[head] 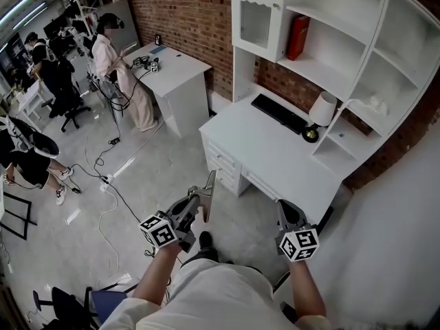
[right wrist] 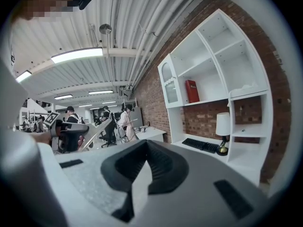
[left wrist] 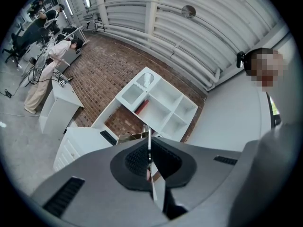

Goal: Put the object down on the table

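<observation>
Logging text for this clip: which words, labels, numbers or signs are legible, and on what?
None can be read.
Red book: spine print too small.
Keyboard: key letters too small.
Left cube and right cube: black-and-white square patterns, no letters.

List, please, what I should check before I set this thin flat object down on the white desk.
1. Grip: left gripper shut on the thin flat object: ok.
2. Landing spot: white desk bare along its front: ok.
3. Obstacles: keyboard and lamp stand at the back: ok.
4. Right gripper shut, empty, clear of the object: ok.
5. Object over the desk: not ok, it hangs above the floor.
</observation>
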Demonstrator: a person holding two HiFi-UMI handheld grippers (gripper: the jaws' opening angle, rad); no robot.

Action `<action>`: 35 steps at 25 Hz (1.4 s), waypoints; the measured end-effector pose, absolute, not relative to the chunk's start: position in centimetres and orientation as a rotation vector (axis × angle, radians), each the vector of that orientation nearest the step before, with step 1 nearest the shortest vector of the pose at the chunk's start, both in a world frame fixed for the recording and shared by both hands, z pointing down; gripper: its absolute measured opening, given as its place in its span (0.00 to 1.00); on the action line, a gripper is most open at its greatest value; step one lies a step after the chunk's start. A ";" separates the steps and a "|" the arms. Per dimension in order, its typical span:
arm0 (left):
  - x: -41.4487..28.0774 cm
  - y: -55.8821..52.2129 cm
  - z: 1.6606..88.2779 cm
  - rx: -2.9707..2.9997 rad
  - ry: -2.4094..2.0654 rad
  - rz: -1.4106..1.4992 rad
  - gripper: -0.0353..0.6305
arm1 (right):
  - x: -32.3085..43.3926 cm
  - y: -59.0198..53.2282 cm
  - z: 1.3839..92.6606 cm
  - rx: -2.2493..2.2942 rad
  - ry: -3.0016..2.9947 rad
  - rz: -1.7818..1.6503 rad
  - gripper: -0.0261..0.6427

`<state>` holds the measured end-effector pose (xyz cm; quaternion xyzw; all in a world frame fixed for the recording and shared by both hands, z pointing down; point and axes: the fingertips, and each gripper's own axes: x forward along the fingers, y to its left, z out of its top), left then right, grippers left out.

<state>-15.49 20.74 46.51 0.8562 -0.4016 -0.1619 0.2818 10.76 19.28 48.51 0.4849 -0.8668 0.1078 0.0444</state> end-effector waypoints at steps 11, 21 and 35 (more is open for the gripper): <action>-16.4 14.1 47.5 2.287 -1.024 -0.425 0.04 | 9.8 13.9 49.3 1.508 -2.592 0.316 0.04; -19.3 3.9 47.6 2.322 -0.924 -0.378 0.04 | 6.4 5.8 48.6 1.591 -2.521 0.302 0.04; -23.8 -7.5 48.6 2.368 -0.778 -0.296 0.04 | -0.2 -3.0 49.5 1.671 -2.426 0.311 0.04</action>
